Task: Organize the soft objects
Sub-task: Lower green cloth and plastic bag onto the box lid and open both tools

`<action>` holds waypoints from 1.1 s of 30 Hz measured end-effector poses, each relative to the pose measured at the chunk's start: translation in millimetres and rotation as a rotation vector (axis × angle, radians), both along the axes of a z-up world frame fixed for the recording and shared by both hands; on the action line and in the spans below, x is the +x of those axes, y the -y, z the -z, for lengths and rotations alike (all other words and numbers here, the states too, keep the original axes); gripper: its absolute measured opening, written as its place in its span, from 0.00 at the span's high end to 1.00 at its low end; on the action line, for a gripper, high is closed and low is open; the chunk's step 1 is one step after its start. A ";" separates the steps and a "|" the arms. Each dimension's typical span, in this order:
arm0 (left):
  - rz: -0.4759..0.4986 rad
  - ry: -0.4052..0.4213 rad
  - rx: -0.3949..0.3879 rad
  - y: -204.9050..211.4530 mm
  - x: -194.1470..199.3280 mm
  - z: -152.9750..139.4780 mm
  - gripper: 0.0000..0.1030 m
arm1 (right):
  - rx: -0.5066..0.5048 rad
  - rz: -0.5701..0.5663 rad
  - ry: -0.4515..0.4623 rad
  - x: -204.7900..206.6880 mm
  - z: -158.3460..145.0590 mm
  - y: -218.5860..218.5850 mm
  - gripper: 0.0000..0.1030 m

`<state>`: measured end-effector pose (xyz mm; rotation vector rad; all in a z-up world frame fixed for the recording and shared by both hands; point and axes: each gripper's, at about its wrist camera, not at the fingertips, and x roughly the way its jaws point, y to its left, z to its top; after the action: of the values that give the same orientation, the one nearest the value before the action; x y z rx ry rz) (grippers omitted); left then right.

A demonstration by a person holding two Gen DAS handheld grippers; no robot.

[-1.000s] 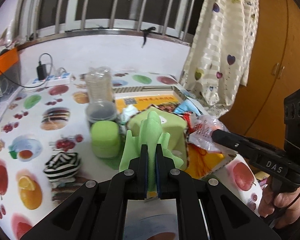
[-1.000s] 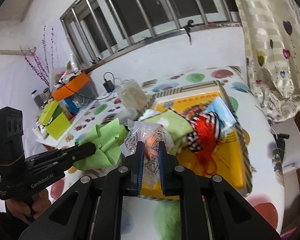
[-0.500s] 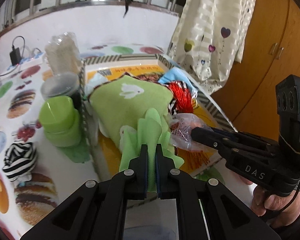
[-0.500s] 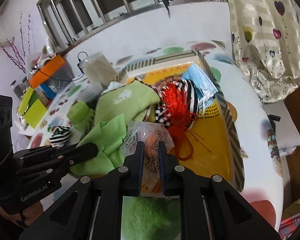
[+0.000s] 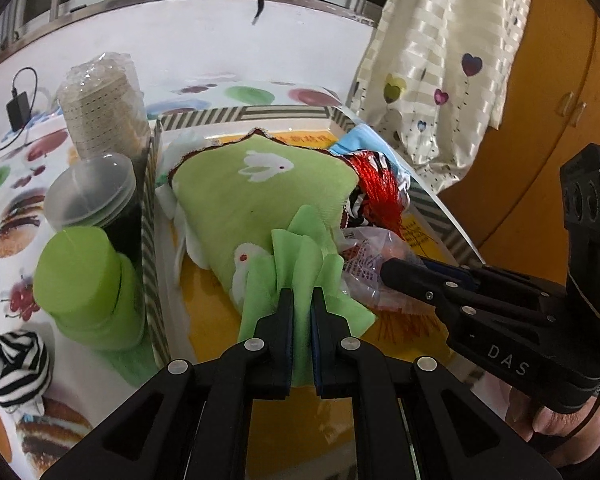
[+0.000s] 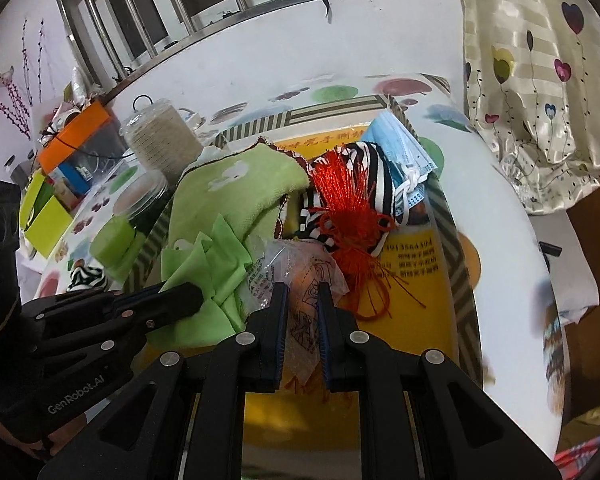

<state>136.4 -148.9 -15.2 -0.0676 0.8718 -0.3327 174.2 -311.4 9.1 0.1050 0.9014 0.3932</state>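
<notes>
1. Left gripper (image 5: 302, 300): lower centre of the left wrist view, jaws narrow and clamped on a crumpled light green cloth (image 5: 300, 256). In the right wrist view the gripper (image 6: 180, 294) enters from the lower left, the cloth (image 6: 208, 276) bunched at its tip.
2. Right gripper (image 6: 302, 300): lower centre of its own view, jaws narrow, pinching a clear printed plastic packet (image 6: 300, 276). In the left wrist view it (image 5: 392, 270) comes in from the right, the packet (image 5: 364, 256) at its tip, just beside the cloth.
3. Tray (image 5: 152, 208): striped rim, yellow printed floor, centre of both views (image 6: 444, 208). Cloth and packet both sit over its near end.
4. Tray contents, left to right: green towel (image 5: 260, 192) with white rabbit motifs and dark scalloped edge; black-and-white striped fabric (image 6: 364, 172); red tassel (image 6: 340, 208) lying over it; blue face mask (image 6: 400, 148) against the far right wall.
5. Outside the tray, left of frame in the left wrist view: striped sock ball (image 5: 16, 364), green lidded jar (image 5: 84, 280), clear-lidded dark jar (image 5: 92, 192), wrapped stack of paper cups (image 5: 104, 112), charger (image 5: 18, 106).
6. Surface: table cover (image 5: 12, 216) printed with fruit and food.
7. Room: barred window (image 6: 220, 8) at top, heart-print curtain (image 6: 540, 80) upper right, orange cupboard (image 5: 560, 100) at right.
</notes>
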 end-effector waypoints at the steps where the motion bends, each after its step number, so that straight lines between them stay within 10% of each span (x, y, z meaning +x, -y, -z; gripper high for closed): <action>1: -0.006 0.003 -0.002 -0.5 2.4 0.2 0.92 | -0.003 0.002 0.003 1.7 -0.2 -0.7 0.86; 11: -0.049 0.035 -0.020 -5.0 17.2 -6.9 0.74 | -0.059 0.006 0.073 1.4 -13.8 -9.9 0.59; 33: -0.043 0.144 -0.029 -20.9 -51.3 -48.2 0.72 | -0.070 -0.009 0.197 -64.6 -59.6 -19.3 0.59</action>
<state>85.1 -128.0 33.0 -0.0878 0.7217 -0.3065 109.6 -292.0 68.7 -0.0023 0.7208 0.3736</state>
